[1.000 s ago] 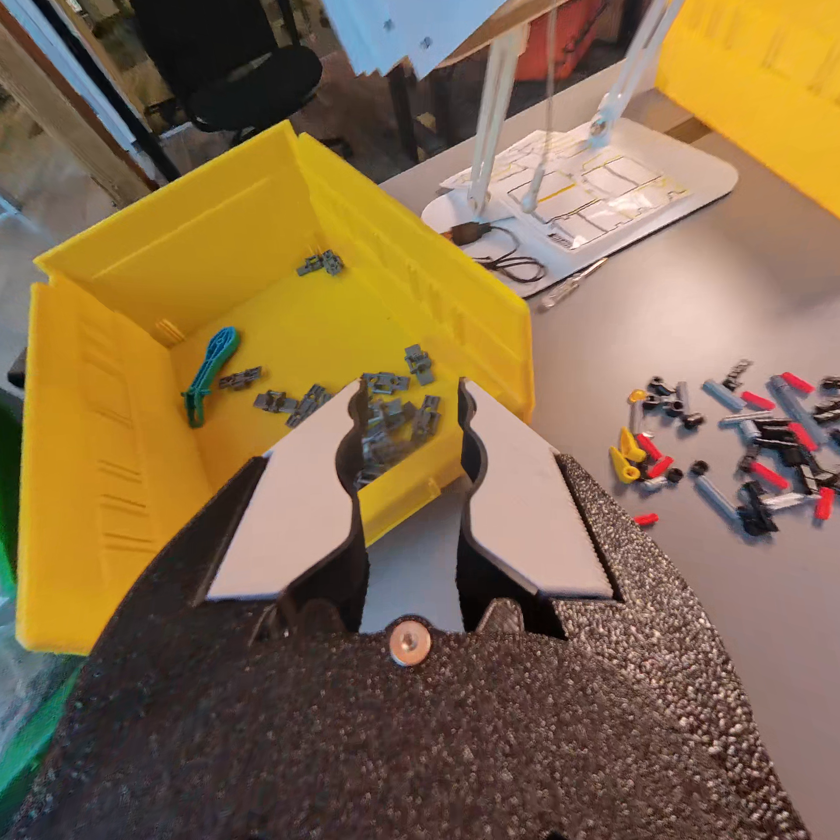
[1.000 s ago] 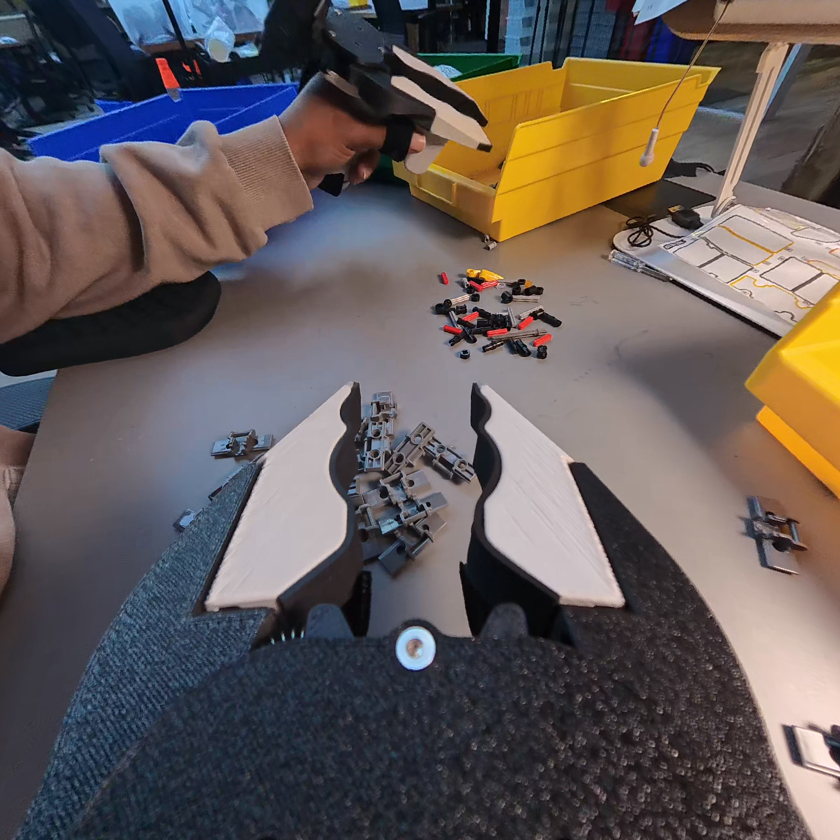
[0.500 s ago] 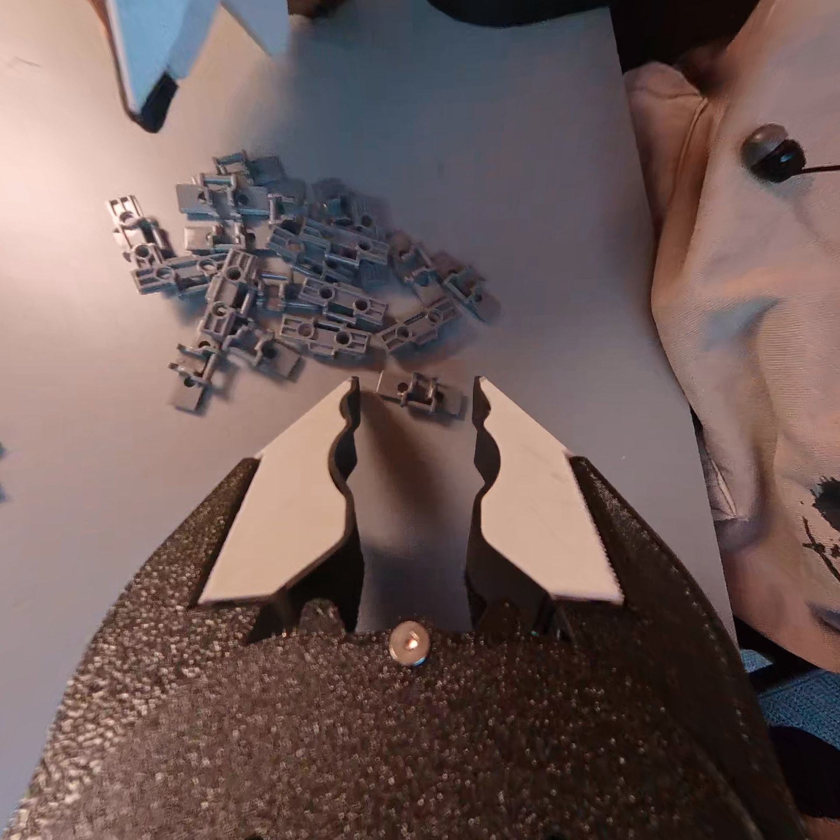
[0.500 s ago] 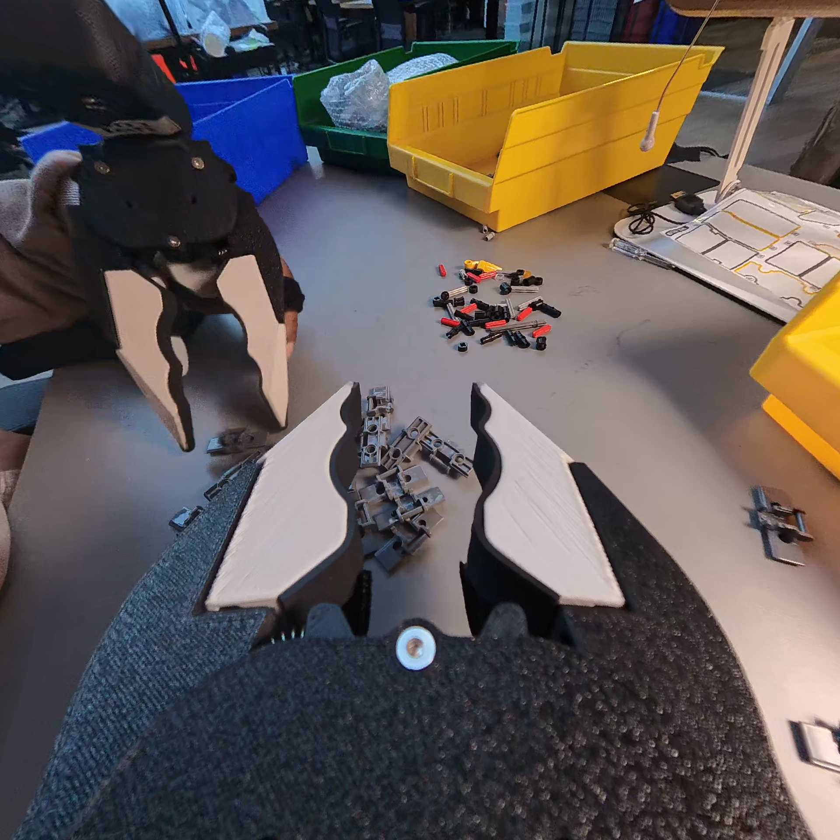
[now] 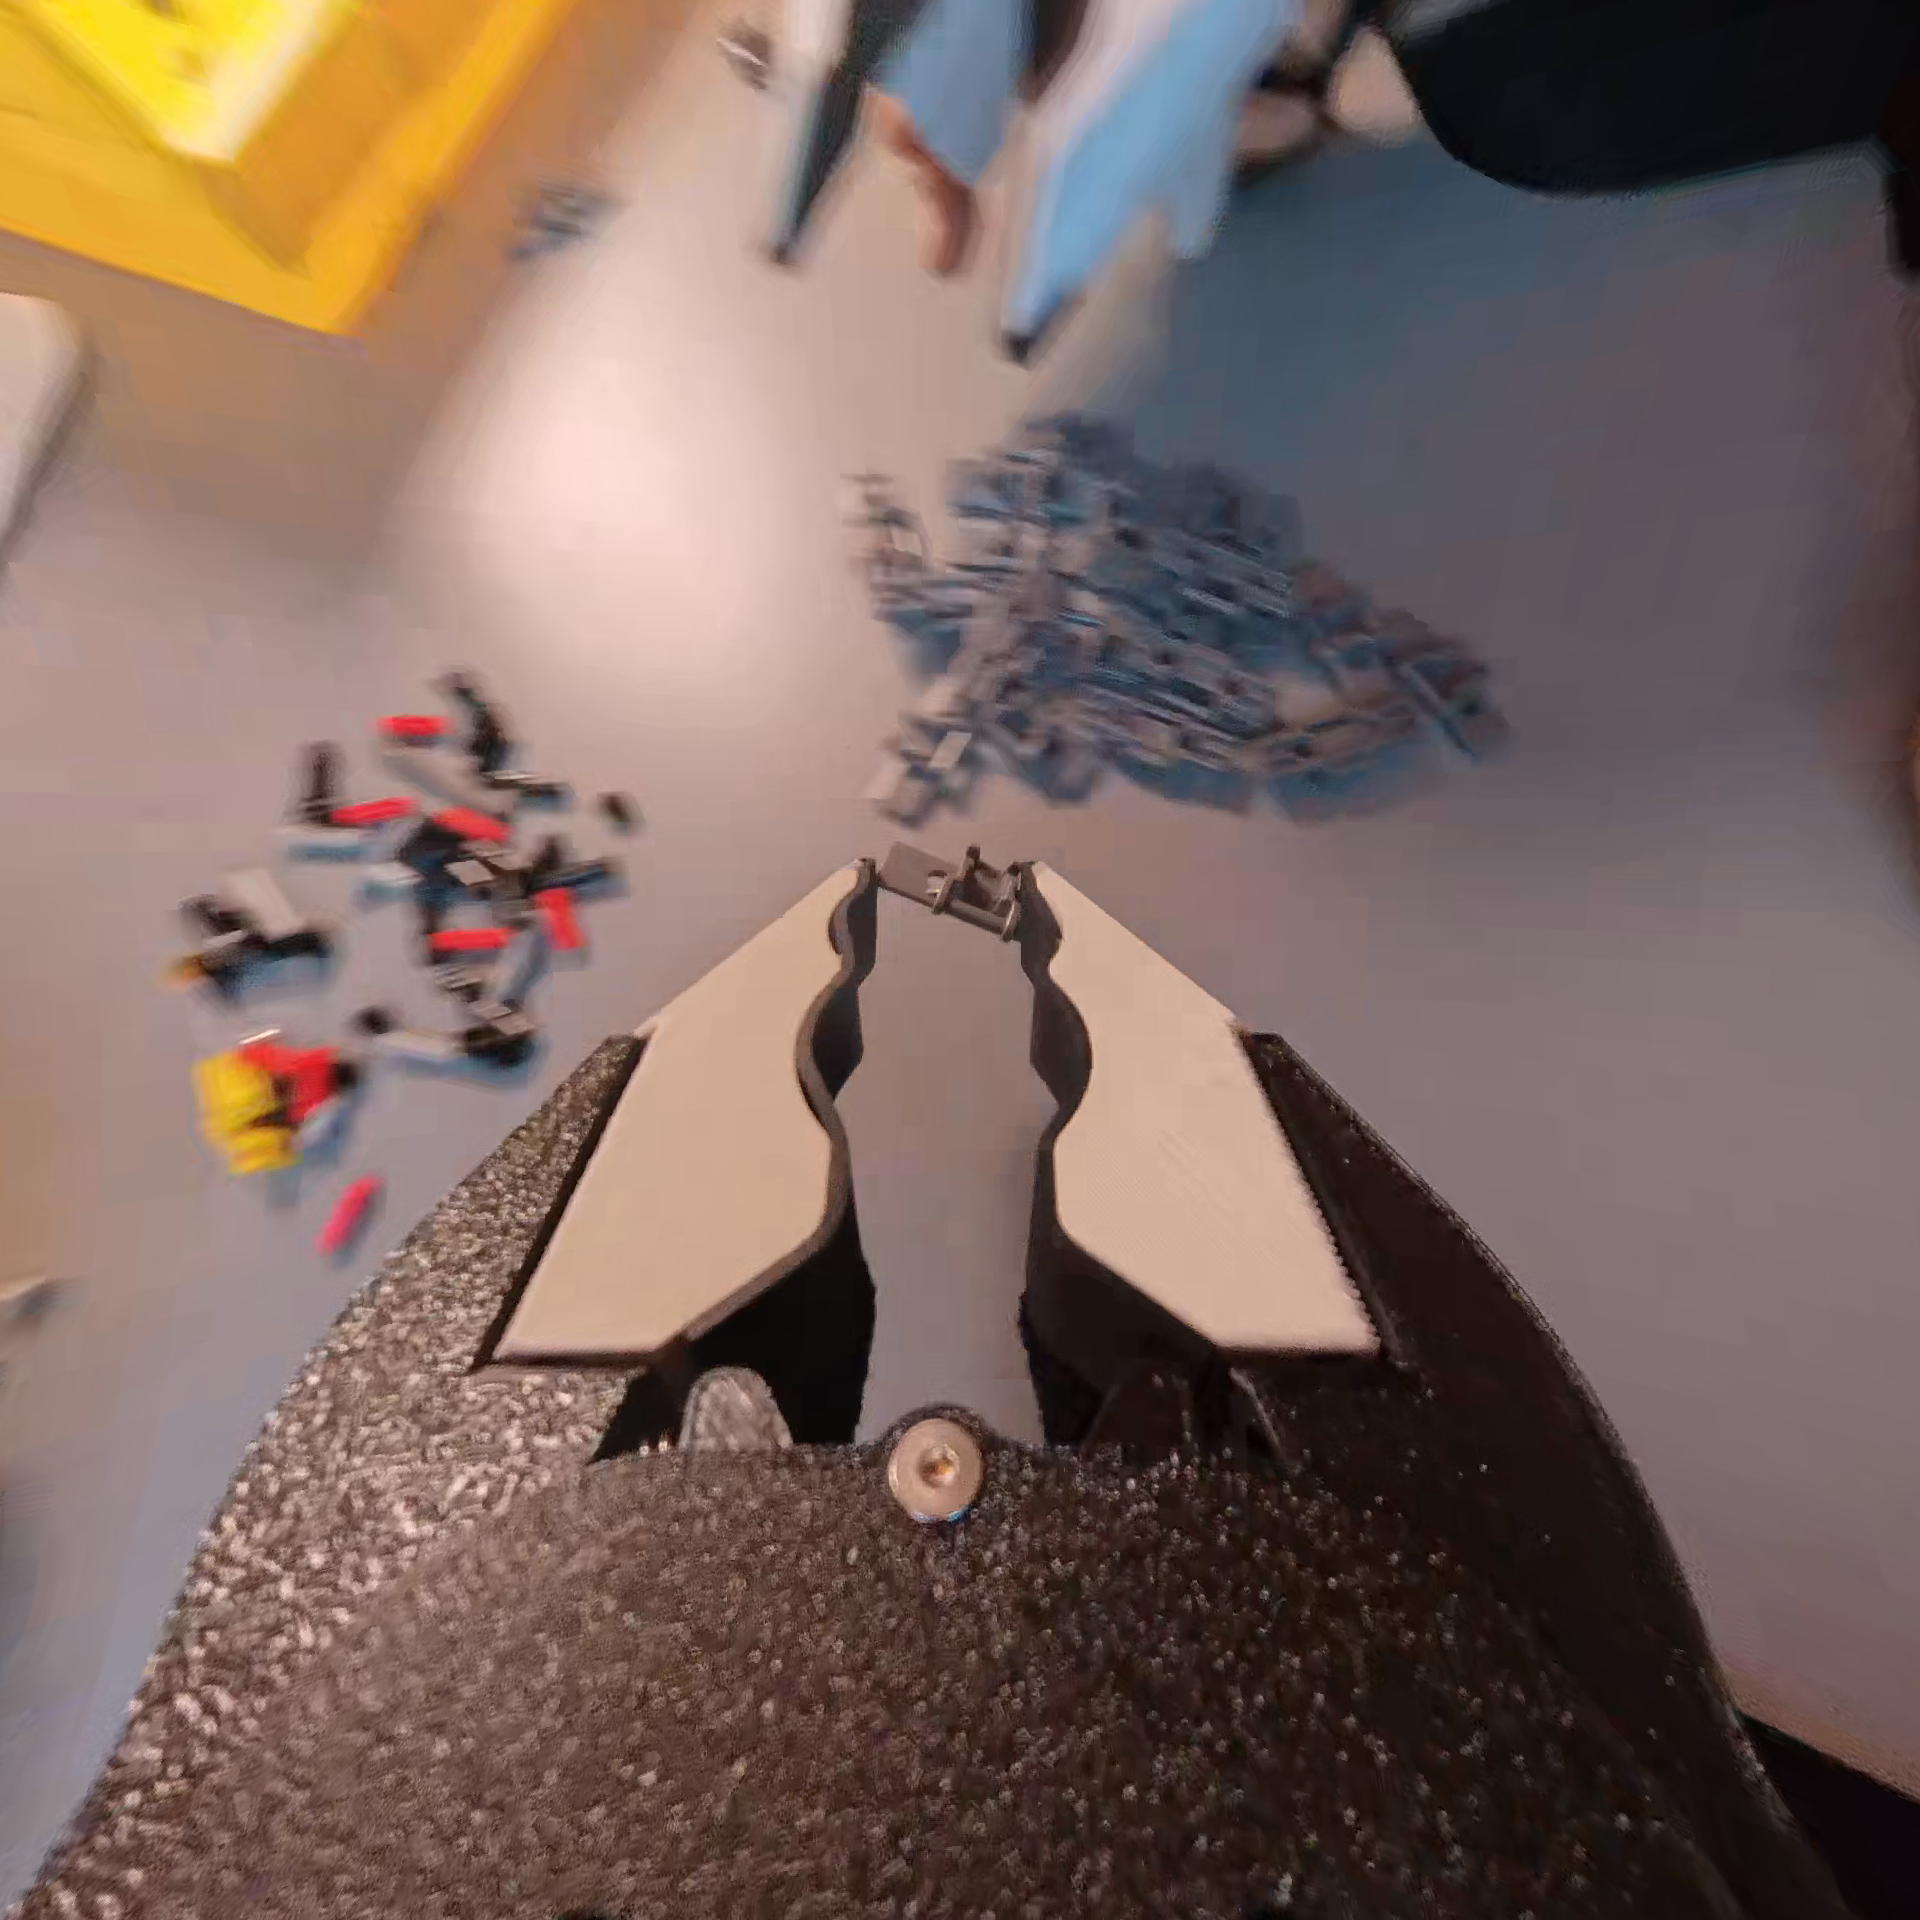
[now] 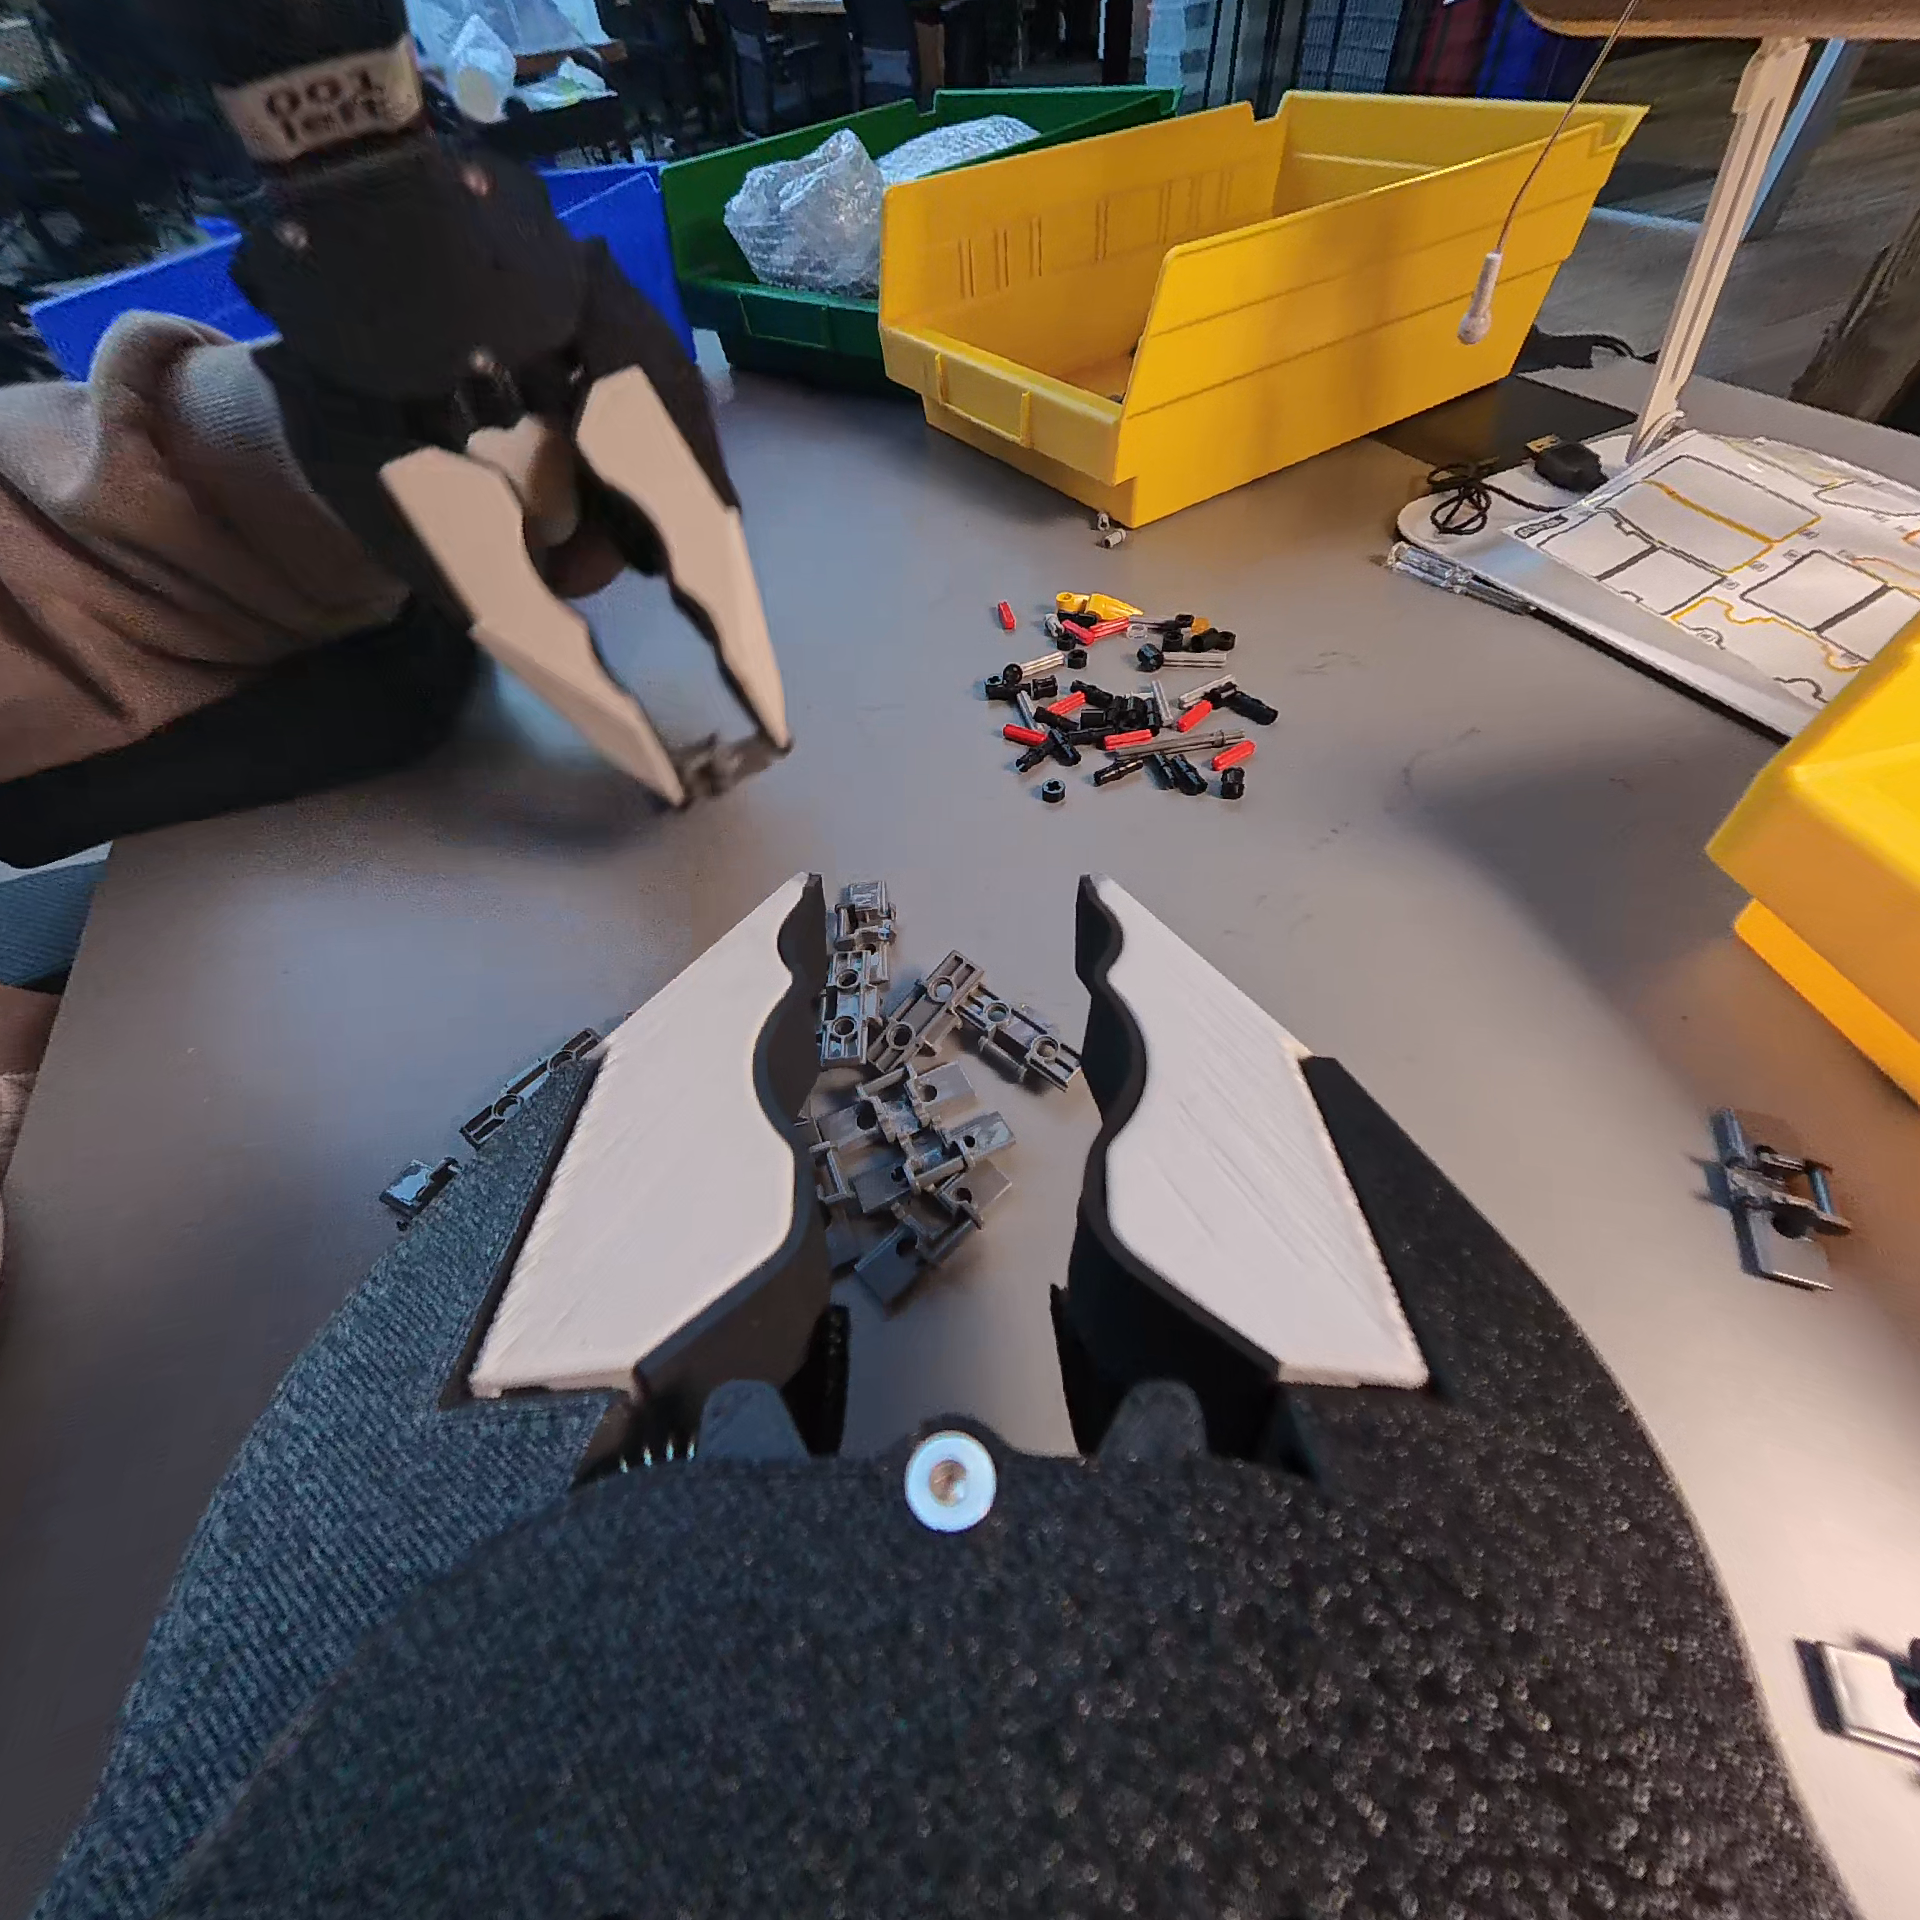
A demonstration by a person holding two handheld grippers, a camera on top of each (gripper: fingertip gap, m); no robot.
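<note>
The left hand-held gripper (image 5: 951, 883) is clamped on one small dark grey plastic clip piece (image 5: 956, 896). The piece sits right at the very tips, stretched from one tip to the other, so only its ends are pinched. In the right wrist view the same left hand-held gripper (image 6: 724, 767) points down and slants a bit, with its tips close above the grey tabletop (image 6: 1455, 935). I cannot tell if the piece touches the tabletop. A hand in a tan sleeve (image 6: 156, 520) holds it.

The right hand-held gripper (image 6: 945, 894) has its two white fingers (image 6: 665, 1174) spread apart and holds nothing. It hangs over a heap of the same grey plastic clip pieces (image 6: 914, 1091), which shows in the gap between the fingers.

A pile of small red, black and yellow pins (image 6: 1127, 696) lies farther out on the tabletop, well apart from the grey heap. Behind it stands a big yellow plastic bin (image 6: 1226, 301) with its low front wall facing the piles. A lone grey clip piece (image 6: 1771, 1195) lies off to the right.
</note>
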